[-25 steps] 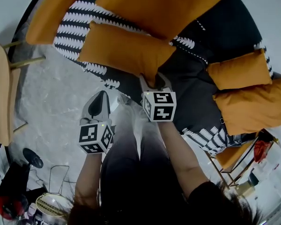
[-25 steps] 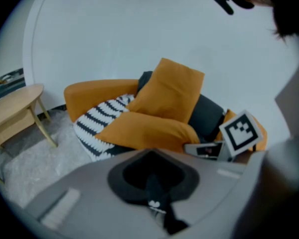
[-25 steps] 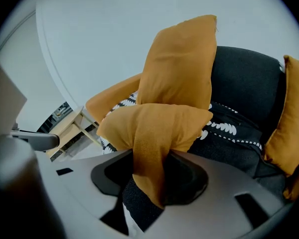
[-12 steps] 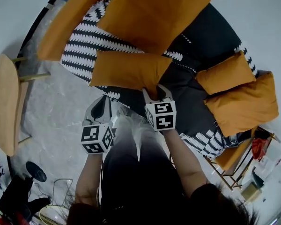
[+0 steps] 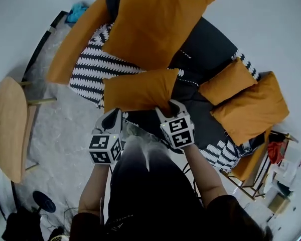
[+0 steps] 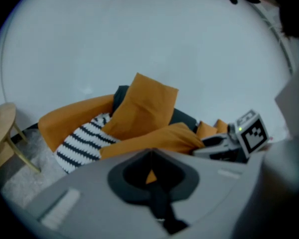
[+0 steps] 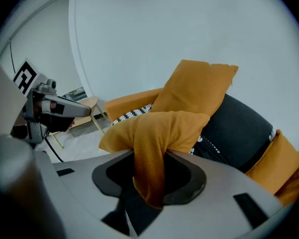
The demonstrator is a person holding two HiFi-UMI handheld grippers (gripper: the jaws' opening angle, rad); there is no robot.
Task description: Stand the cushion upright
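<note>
The orange cushion (image 5: 138, 89) lies across the front of the dark sofa (image 5: 210, 49), its near edge raised. My right gripper (image 5: 166, 107) is shut on that edge near the cushion's right corner; in the right gripper view a fold of orange fabric (image 7: 149, 173) hangs pinched between the jaws. My left gripper (image 5: 113, 117) hovers by the cushion's near left corner, jaws together. In the left gripper view the cushion (image 6: 154, 139) sits just beyond the tips, and a sliver of orange shows in the gap. I cannot tell whether it touches.
A big orange cushion (image 5: 155, 21) leans upright against the sofa back. A black-and-white striped throw (image 5: 90, 69) covers the left seat. Two more orange cushions (image 5: 226, 82) (image 5: 251, 107) sit at the right. A wooden side table (image 5: 10, 127) stands on the grey floor at left.
Both grippers have risen. The right one has lifted the cushion's near edge with it, and the left one has come closer to the cushion's left corner.
</note>
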